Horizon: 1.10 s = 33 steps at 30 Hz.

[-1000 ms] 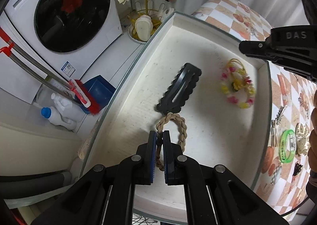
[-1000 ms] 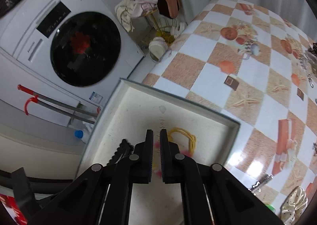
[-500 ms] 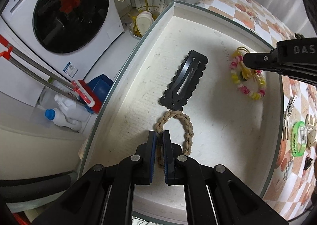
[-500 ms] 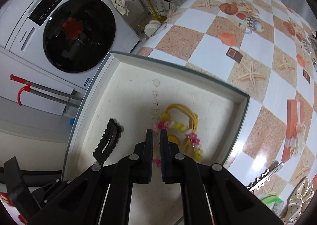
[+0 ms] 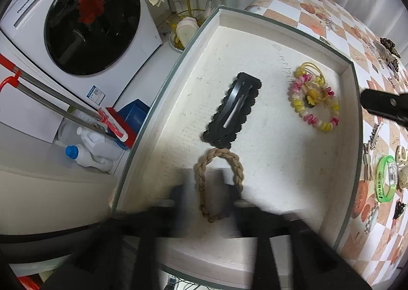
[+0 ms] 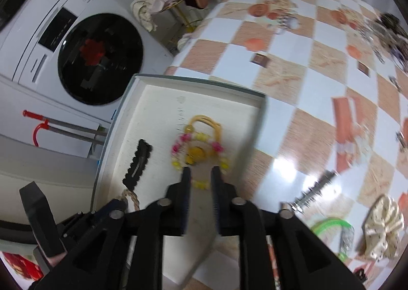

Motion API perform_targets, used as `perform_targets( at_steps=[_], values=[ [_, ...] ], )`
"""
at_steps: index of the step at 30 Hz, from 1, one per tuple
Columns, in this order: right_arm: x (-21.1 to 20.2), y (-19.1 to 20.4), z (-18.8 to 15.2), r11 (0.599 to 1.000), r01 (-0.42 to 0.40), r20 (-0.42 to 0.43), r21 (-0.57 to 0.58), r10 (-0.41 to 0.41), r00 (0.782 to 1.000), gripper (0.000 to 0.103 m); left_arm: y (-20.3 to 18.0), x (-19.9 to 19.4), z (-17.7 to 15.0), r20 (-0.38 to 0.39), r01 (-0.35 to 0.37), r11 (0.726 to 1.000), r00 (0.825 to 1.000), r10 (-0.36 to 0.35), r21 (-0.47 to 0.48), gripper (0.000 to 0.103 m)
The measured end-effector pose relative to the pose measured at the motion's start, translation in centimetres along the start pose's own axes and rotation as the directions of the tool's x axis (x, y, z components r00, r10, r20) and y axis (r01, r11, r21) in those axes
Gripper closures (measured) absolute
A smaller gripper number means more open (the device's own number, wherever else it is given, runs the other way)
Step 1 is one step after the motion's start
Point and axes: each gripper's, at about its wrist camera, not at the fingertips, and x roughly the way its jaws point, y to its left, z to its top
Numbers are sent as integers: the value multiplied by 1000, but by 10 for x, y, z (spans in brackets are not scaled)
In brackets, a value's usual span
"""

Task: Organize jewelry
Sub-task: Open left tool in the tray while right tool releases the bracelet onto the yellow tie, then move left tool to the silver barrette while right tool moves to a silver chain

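A white tray [image 5: 280,162] with a grey rim holds a black scalloped hair clip [image 5: 232,109], a tan braided bracelet [image 5: 216,183] and a pink and yellow bead bracelet [image 5: 313,101] lying on a yellow hair tie. My left gripper [image 5: 207,203] is blurred, its jaws opening wide; the braided bracelet lies loose on the tray floor between them. In the right wrist view my right gripper [image 6: 201,180] hovers just in front of the bead bracelet [image 6: 196,152], near the tray's right wall [image 6: 255,126]. Its jaws are opening, a narrow gap with nothing in it.
On the checked tablecloth [image 6: 293,65] right of the tray lie a green wristband [image 6: 331,228], a cream scrunchie [image 6: 382,223], metal hair clips [image 6: 313,193] and dark scrunchies [image 6: 392,27]. A washing machine [image 5: 84,22] and bottles stand below the table's left edge.
The left jaws have sprung apart and let go of the braided bracelet, which lies in the tray. The right gripper has moved right, off the bead bracelet, and its jaws have parted slightly.
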Motion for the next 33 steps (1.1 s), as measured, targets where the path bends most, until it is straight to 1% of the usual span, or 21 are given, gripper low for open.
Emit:
perform_targets(
  at_steps=[1, 2, 6, 8, 10, 11, 13, 16, 21, 25, 28, 30, 33],
  values=[
    [-2, -3, -2, 1000, 0, 4, 9, 0, 1000, 69, 0, -4, 0, 18, -18, 1000, 1000, 18, -11, 0],
    [-6, -7, -4, 1000, 2, 8, 20, -2, 1000, 62, -1, -9, 0, 42, -30, 1000, 999, 31, -8, 0],
    [-24, -26, -13, 999, 16, 28, 49, -17, 999, 53, -8, -13, 3, 34, -19, 1000, 999, 19, 17, 0],
    [-32, -35, -17, 997, 24, 36, 69, -26, 999, 40, -15, -18, 6, 39, -20, 999, 999, 19, 34, 0],
    [-41, -47, -22, 996, 23, 44, 92, -27, 999, 32, -23, -24, 8, 50, -17, 998, 999, 14, 53, 0],
    [-46, -54, -25, 994, 25, 50, 108, -31, 998, 29, -28, -27, 10, 54, -11, 998, 999, 8, 65, 0],
    [-54, -66, -31, 991, 34, 56, 133, -42, 998, 29, -38, -33, 11, 62, 0, 997, 998, -5, 81, 0],
    [-69, -89, -42, 981, 54, 67, 188, -68, 995, 16, -57, -39, 14, 69, 26, 993, 997, -34, 115, 0],
    [-90, -127, -59, 958, 76, 89, 277, -104, 991, 16, -89, -44, 15, 54, 73, 981, 995, -84, 178, 0],
    [-102, -151, -70, 942, 105, 97, 319, -142, 985, 16, -116, -49, 14, 54, 96, 966, 992, -112, 239, 0],
    [-107, -165, -73, 935, 145, 75, 323, -178, 981, 16, -138, -53, 15, 55, 113, 953, 990, -133, 282, 0],
    [-109, -176, -72, 934, 165, 42, 317, -187, 981, 16, -150, -54, 15, 57, 121, 945, 988, -145, 305, 0],
    [-113, -190, -75, 926, 178, 36, 332, -201, 979, 16, -169, -55, 18, 58, 127, 933, 986, -155, 335, 0]
  ],
)
